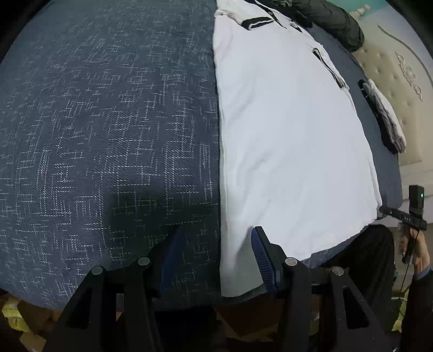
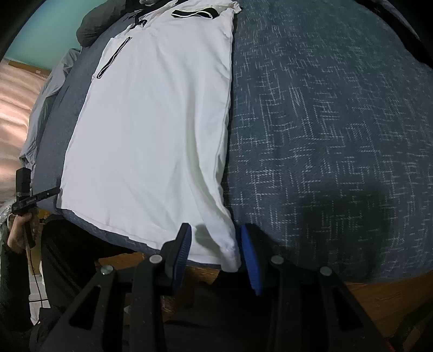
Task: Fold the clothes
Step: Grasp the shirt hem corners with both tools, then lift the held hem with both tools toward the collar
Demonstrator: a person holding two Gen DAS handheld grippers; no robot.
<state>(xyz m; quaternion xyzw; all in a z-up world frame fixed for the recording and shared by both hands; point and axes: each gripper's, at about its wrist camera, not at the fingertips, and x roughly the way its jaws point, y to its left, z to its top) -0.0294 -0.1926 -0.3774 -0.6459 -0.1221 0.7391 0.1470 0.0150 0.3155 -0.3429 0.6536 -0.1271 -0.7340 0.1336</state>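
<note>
The shirt, white with black trim at collar and sleeves, lay flat on the bed, on a dark blue cover with a pale woven pattern. Both sleeves were already turned in, so the body made a long narrow panel, collar at the far end and hem at the near edge of the bed.

The left tongs pointed steeply down at the hem's left corner. Their jaws stood apart, the shirt's long edge running down between them; the pads did not press on it, so nothing was held. The right tongs straddled the hem's other corner, where the cloth was puckered and hung a little over the bed's edge. The right-hand pad looked to touch the fabric while the other stood clear, so I read those jaws as open as well, though narrower.

My judgement: the lengthwise folds were done and the step in hand was taking hold of both hem corners for the crosswise fold. Next, each pair would need to close on its corner through every layer, then lift together and carry the hem evenly towards the collar

Beyond the shirt lay a dark jacket and a folded grey garment
</note>
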